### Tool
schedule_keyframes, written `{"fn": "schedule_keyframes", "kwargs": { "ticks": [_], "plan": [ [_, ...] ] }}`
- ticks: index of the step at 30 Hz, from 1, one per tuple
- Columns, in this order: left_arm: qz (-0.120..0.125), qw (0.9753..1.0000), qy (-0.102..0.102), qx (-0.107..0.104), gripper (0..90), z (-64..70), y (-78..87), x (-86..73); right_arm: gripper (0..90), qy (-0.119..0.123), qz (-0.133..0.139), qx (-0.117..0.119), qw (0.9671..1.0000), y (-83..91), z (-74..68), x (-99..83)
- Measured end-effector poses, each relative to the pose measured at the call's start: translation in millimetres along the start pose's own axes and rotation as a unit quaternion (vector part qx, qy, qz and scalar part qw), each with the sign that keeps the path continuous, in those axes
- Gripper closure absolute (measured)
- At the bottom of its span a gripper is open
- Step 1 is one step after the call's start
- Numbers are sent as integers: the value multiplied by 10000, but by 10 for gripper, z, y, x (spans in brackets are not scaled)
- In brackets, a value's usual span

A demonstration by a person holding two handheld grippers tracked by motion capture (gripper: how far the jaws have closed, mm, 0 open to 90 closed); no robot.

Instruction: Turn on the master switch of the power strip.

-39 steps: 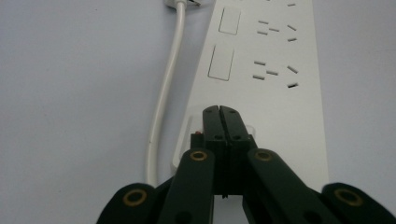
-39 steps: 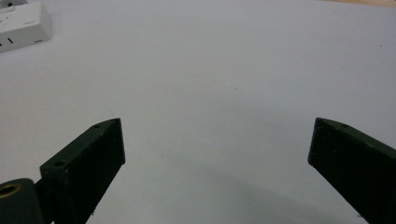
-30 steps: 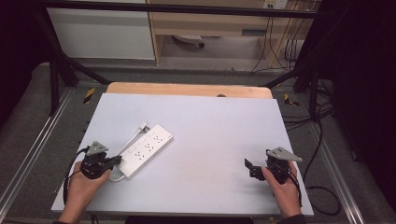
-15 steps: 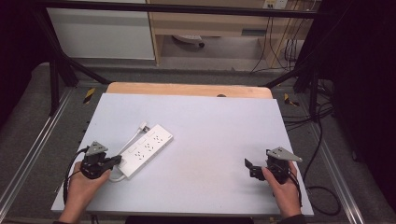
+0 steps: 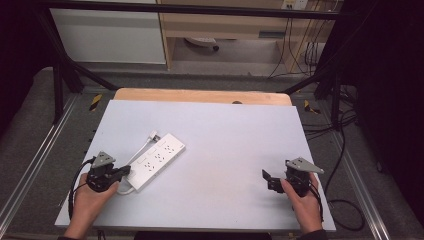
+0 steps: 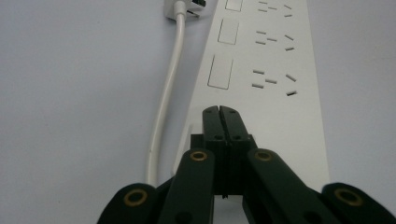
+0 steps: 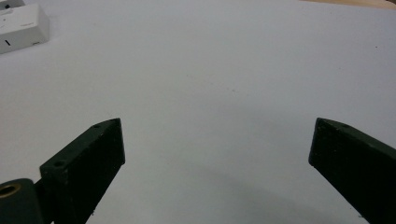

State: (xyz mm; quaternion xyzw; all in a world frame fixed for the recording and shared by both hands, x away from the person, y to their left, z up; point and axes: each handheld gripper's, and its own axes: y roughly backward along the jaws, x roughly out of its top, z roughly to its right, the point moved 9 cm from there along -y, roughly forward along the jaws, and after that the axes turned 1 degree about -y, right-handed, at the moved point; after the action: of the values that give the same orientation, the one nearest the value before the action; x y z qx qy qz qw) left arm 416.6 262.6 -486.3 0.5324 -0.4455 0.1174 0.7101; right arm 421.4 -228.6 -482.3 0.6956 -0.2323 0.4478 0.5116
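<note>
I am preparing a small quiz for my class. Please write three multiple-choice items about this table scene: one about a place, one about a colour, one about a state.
1. Where does the power strip lie?
A. near the left gripper
B. near the right gripper
C. on the floor

2. What colour is the power strip?
A. black
B. white
C. red

3. How are the two grippers set?
A. both open
B. both shut
C. left shut, right open

Key: 1 A, it lies just ahead of the left gripper. 2 B, its body and cord are white. 3 C, the left jaws meet; the right gripper is spread wide.
</note>
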Motion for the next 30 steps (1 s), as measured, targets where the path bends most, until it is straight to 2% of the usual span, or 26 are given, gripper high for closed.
{"fn": "schedule_keyframes", "kwargs": {
  "ticks": [8,21,30],
  "plan": [
    [110,9999,-8,-6,900,2,7,27,40,-9,3,-1,10000,2,1,1],
    [512,9987,61,-50,898,2,32,107,38,3,12,-15,10000,2,5,4],
    [667,9977,104,-29,775,-1,35,143,37,8,13,-25,10000,2,7,5]
  ]
}}
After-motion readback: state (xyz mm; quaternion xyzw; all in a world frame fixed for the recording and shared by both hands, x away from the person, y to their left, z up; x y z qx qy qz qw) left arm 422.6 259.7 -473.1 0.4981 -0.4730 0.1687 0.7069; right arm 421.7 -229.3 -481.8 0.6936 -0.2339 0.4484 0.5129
